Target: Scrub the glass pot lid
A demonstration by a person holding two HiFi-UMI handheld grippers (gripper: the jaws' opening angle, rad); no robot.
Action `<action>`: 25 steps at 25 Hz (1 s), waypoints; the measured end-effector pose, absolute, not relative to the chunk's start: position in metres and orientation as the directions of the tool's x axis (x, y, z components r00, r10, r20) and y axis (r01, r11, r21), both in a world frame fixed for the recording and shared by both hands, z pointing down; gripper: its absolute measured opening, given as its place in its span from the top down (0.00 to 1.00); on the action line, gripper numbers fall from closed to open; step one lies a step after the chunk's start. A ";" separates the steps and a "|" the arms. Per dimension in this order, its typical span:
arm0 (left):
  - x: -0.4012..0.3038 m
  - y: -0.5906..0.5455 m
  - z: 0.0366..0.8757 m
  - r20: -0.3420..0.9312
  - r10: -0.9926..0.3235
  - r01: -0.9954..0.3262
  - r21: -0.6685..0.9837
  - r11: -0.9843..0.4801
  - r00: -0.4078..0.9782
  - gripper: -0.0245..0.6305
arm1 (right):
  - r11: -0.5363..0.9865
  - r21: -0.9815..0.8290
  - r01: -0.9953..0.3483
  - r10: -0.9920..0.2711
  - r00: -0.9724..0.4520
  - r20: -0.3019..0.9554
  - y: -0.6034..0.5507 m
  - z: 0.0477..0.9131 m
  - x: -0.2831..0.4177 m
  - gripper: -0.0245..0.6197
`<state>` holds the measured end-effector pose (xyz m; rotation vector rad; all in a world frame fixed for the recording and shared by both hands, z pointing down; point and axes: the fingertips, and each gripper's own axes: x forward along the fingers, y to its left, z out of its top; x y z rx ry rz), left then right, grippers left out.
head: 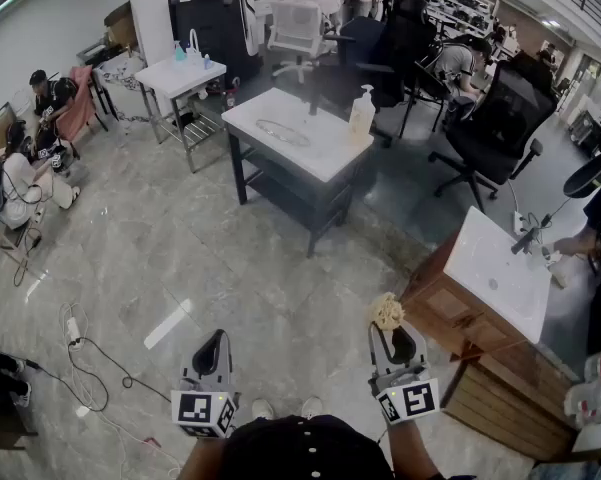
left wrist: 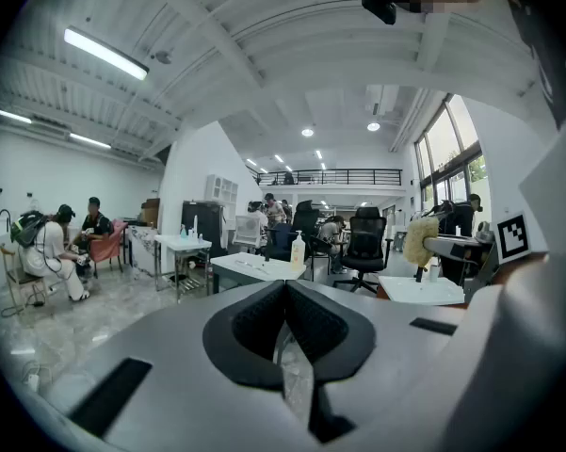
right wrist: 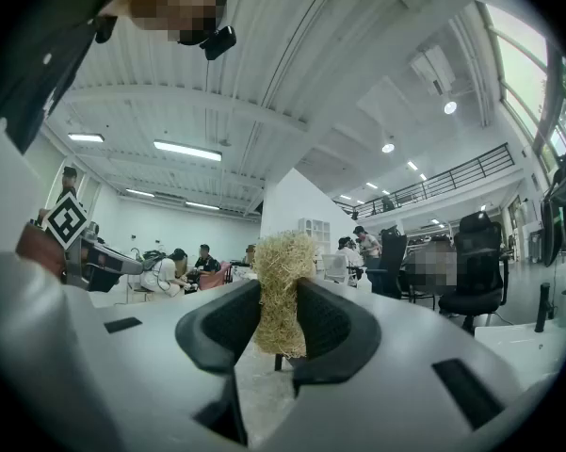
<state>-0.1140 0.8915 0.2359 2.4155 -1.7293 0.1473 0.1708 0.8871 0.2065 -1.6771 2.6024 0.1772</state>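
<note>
So the glass pot lid [head: 283, 133] isn't anywhere near the grippers yet. It's lying flat on the white table [head: 320, 158] out in the middle of the room, toward the left end of the top and a bit in from the edges. The only other thing on that top is a pump bottle [head: 361, 115], standing upright by the far right corner and well apart from the lid. It looks pale cream, but I can't make out how full it is. The left gripper [head: 216, 336] has its jaws pressed together with nothing between them, which is really obvious in the left gripper view [left wrist: 284, 288]. The right gripper [head: 388, 326] is clamped on a straw-coloured fibre scrubber [head: 387, 311]. In the right gripper view [right wrist: 281, 320] the scrubber [right wrist: 283, 285] stands upright between the pads and pokes out above them. Both grippers are held out over the marble floor [head: 180, 258], well short of the table. Off to the right there's a white sink [head: 480, 243] set in a wooden cabinet [head: 440, 318], with a dark faucet [head: 528, 236] at its far edge. I can't see anything sitting in the basin.
</note>
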 end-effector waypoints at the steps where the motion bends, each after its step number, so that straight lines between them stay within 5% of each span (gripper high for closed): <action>1: -0.112 0.892 0.235 0.177 -0.930 -0.947 0.078 -0.312 0.322 0.92 | 0.410 0.076 -0.909 -0.904 -0.416 -0.097 0.887 0.205 0.173 0.76; 25: -0.063 0.892 0.253 0.199 -0.952 -0.972 0.056 -0.226 0.233 0.92 | 0.513 0.047 -0.857 -0.846 -0.514 -0.143 0.854 0.208 0.210 0.75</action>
